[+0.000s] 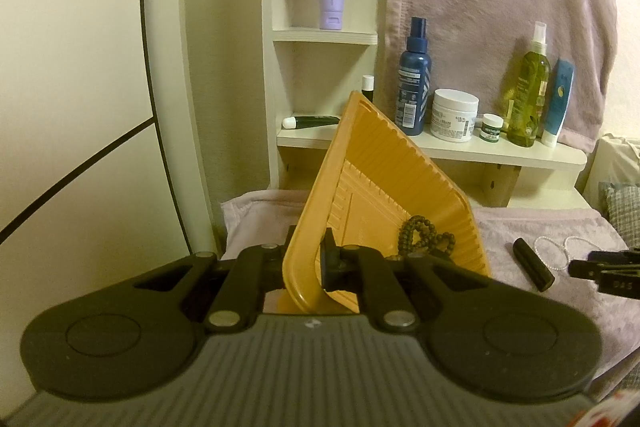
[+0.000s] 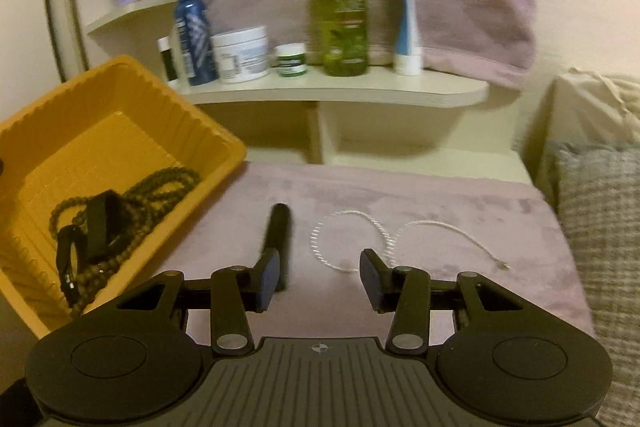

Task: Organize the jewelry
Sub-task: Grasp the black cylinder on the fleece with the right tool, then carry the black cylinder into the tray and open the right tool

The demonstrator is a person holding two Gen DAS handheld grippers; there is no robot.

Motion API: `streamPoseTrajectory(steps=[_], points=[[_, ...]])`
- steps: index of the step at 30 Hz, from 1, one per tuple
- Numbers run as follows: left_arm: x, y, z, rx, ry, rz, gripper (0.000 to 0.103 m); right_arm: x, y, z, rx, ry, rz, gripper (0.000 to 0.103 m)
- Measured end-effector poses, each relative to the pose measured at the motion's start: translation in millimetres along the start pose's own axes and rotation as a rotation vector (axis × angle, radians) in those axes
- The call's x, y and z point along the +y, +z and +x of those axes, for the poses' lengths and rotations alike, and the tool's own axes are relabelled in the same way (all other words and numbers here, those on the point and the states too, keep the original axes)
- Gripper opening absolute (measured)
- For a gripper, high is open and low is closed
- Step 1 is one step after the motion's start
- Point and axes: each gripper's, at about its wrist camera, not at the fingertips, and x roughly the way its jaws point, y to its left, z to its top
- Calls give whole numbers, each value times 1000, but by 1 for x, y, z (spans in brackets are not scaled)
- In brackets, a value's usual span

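Note:
My left gripper [image 1: 310,253] is shut on the near wall of a yellow ribbed tray [image 1: 372,163], which is tipped up on its side. Inside the tray [image 2: 120,95] lie a string of dark beads [image 2: 160,187] and a black watch band [image 2: 100,227]; the beads [image 1: 424,235] rest against its lower wall. On the mauve cloth a black tube [image 2: 278,239] and a thin white chain [image 2: 352,239] lie loose. My right gripper [image 2: 320,279] is open just above them. Its left pad is beside the tube's near end, and nothing is gripped.
A cream shelf [image 2: 360,89] behind the cloth holds a blue spray bottle [image 2: 192,35], a white jar [image 2: 240,53], a small green jar [image 2: 290,61], a green spray bottle [image 2: 342,15] and a blue-white tube [image 2: 406,23]. A grey knitted cushion [image 2: 600,227] lies at the right.

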Motion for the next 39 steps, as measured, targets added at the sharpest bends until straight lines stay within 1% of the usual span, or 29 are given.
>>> streamPoseTrajectory(steps=[4, 10, 14, 17, 18, 19, 23, 30, 39], points=[[-1, 0, 0, 0, 0, 5, 8, 12, 3, 16, 20, 18, -28, 45], [-1, 1, 0, 2, 1, 11, 7, 26, 6, 40, 52, 12, -72, 43], [-2, 1, 0, 2, 0, 11, 7, 30, 4, 54, 90, 6, -87, 31], [-2, 1, 0, 1, 0, 11, 7, 31, 2, 59, 102, -4, -90, 29], [-2, 1, 0, 1, 1, 12, 7, 31, 2, 60, 105, -4, -90, 27], [-2, 1, 0, 2, 1, 11, 7, 31, 1, 60, 108, -3, -89, 21], [-2, 1, 0, 1, 1, 11, 7, 33, 1, 58, 106, -3, -100, 20], [-1, 1, 0, 1, -1, 7, 7, 39, 2, 40, 71, 20, -95, 20], [-1, 1, 0, 0, -5, 3, 8, 59, 22, 18, 9, 81, -80, 20]])
